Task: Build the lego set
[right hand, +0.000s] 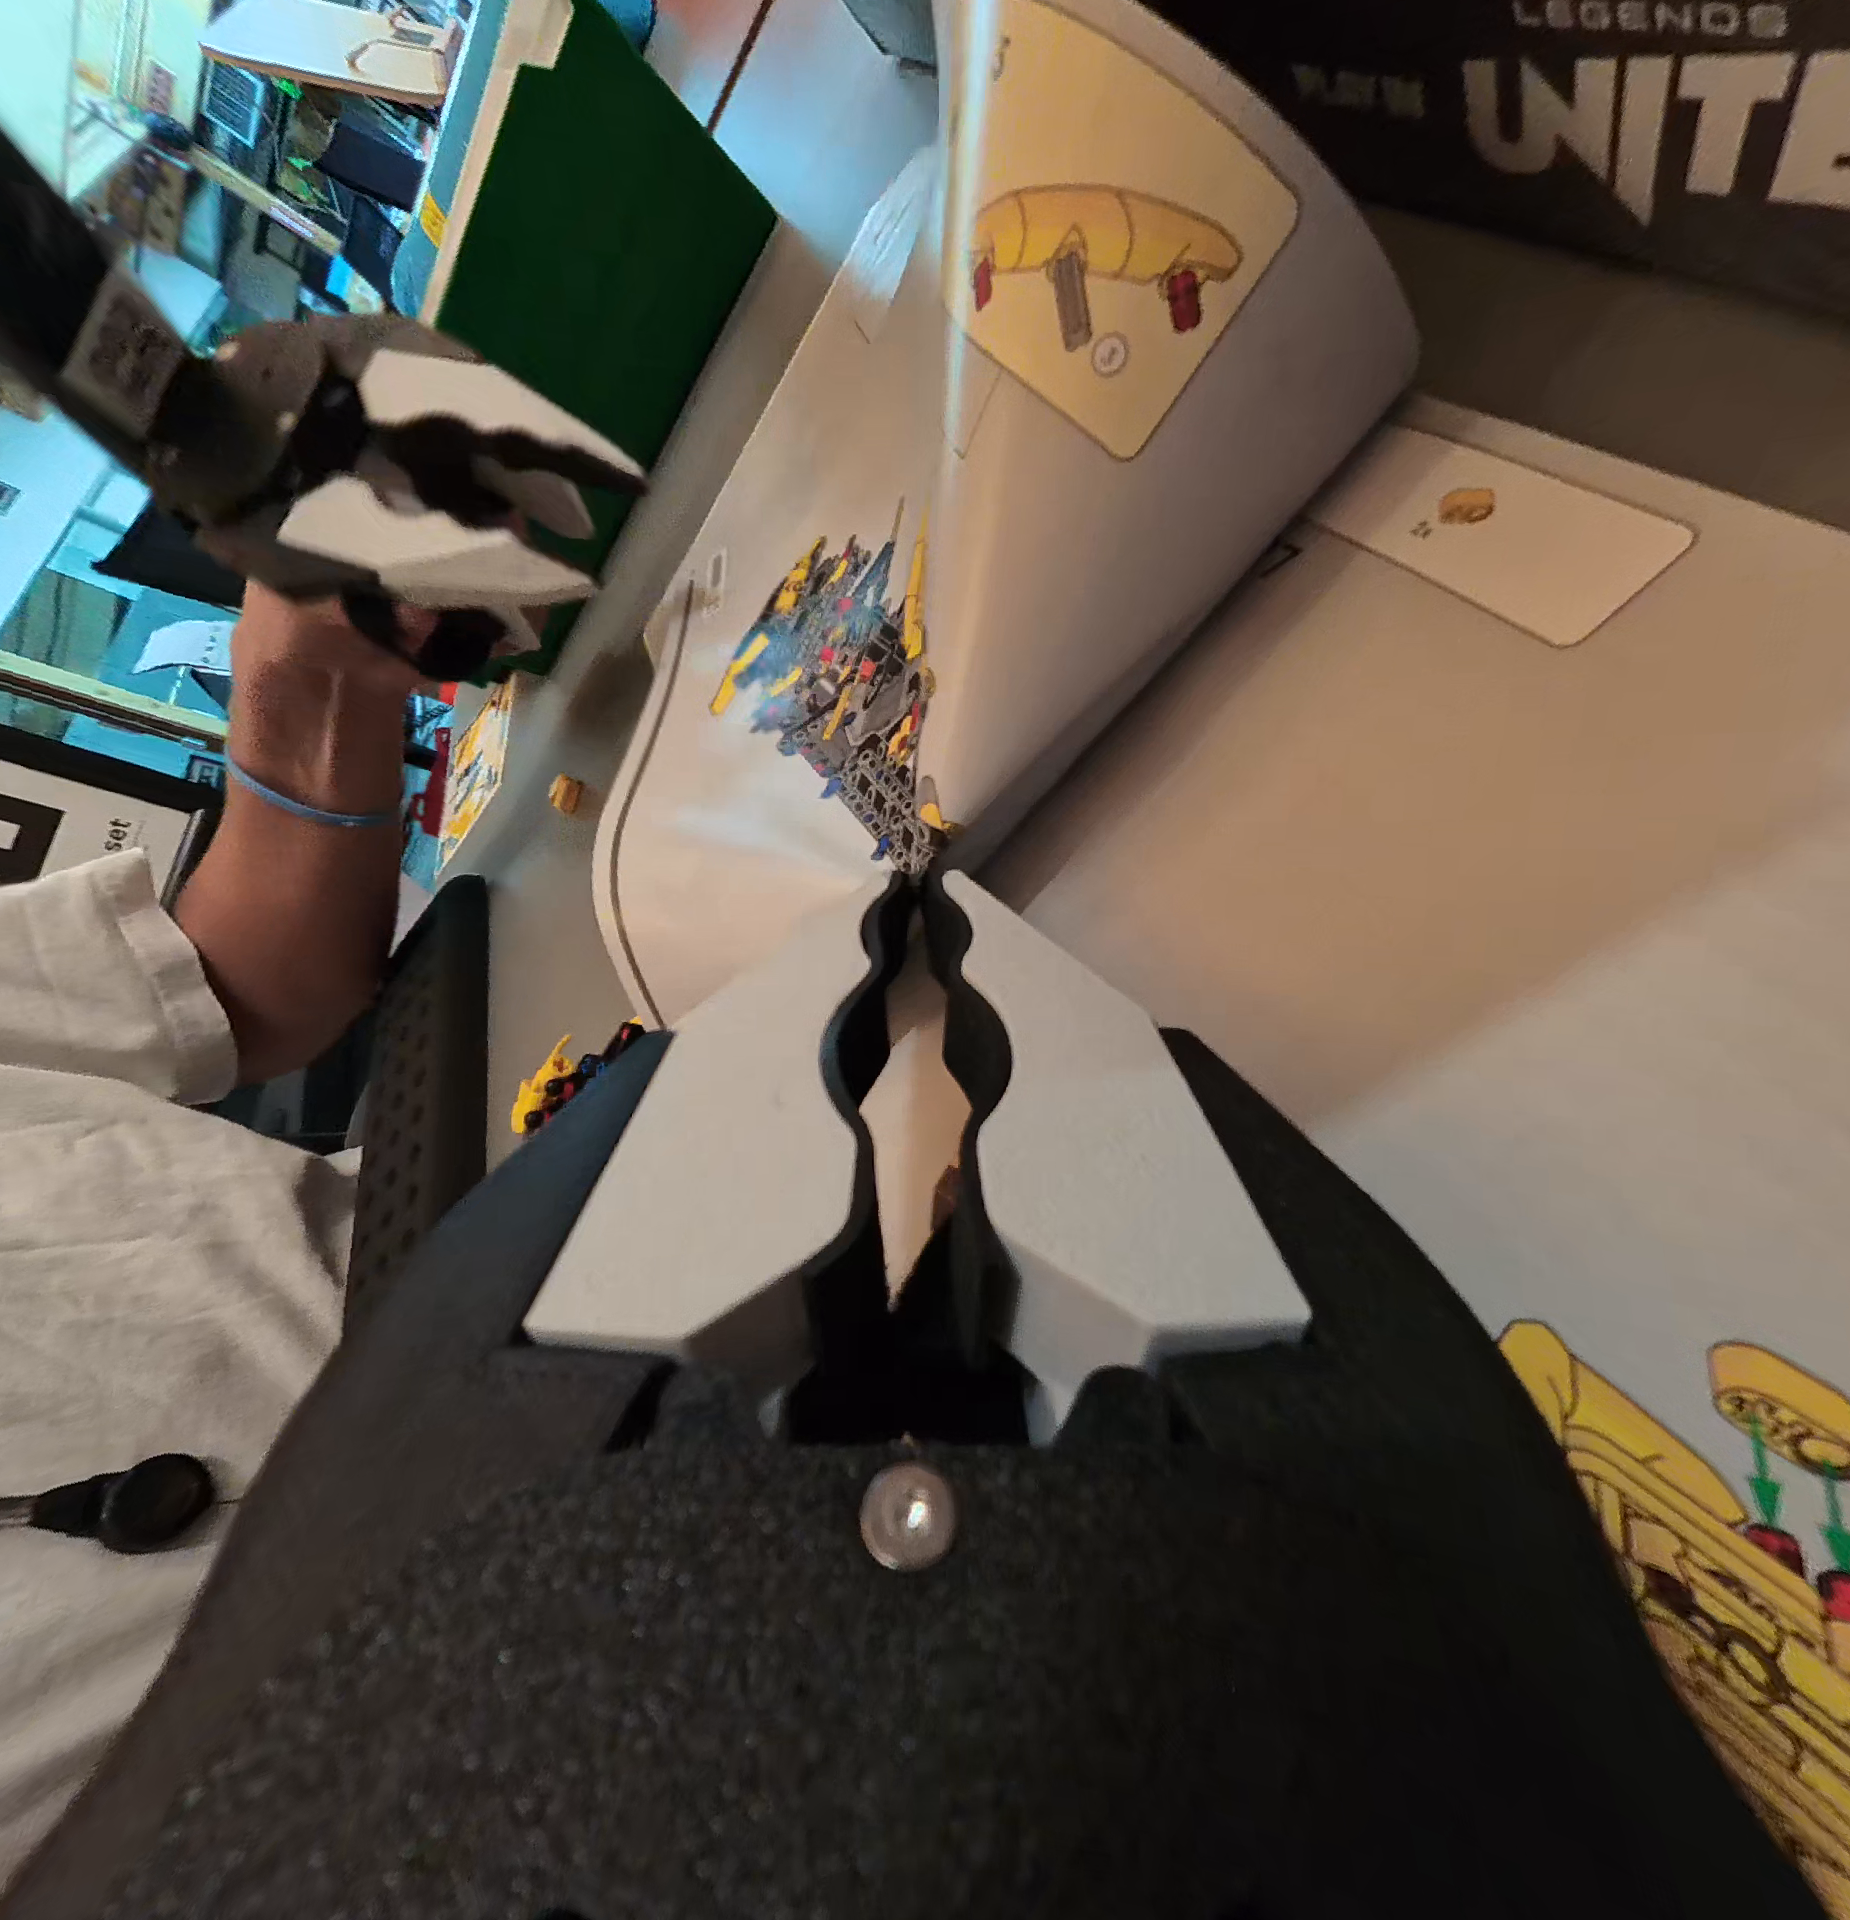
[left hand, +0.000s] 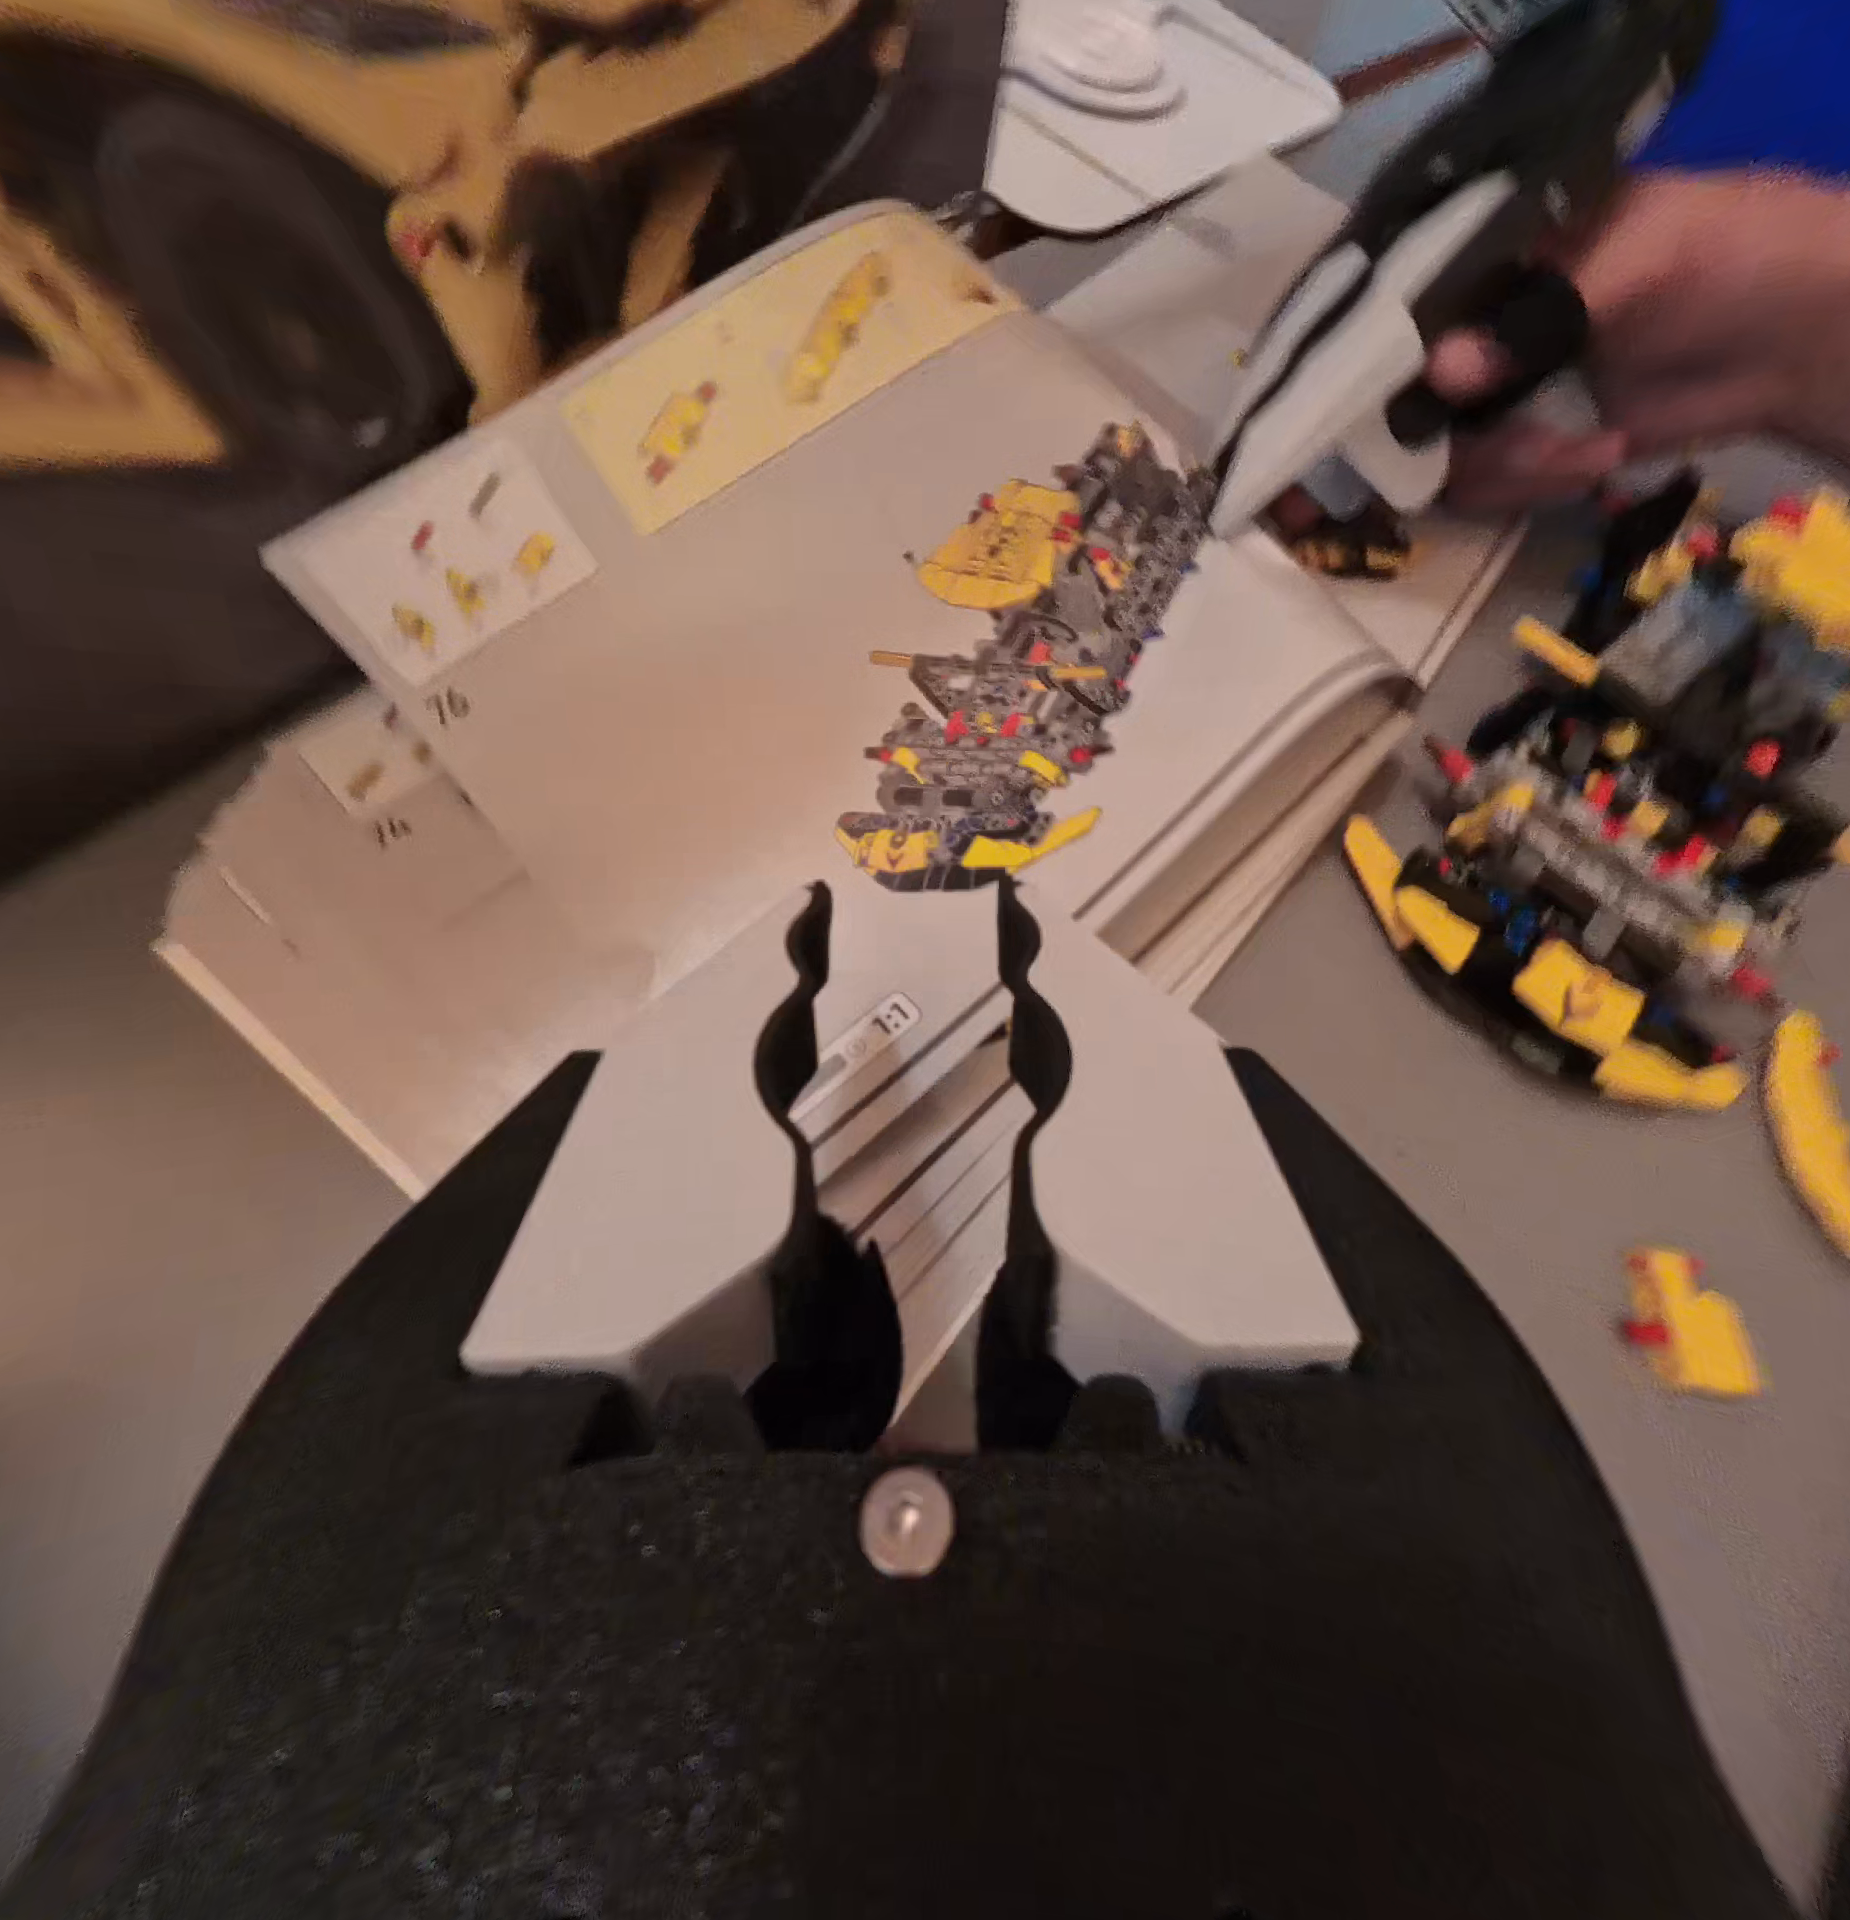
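Left tongs [left hand: 910, 904] parted and empty; right tongs [right hand: 916, 883] pinched together at the tips.

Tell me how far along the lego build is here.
Partly done: a yellow-and-black model stands assembled on the table. In hand: the right tongs pinch a page of the manual, turning it; the left tongs hover open. Left: loose yellow pieces beside the model remain unattached.

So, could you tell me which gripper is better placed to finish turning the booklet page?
Right. The right gripper is shut on the lifted page; the left gripper is open and empty.
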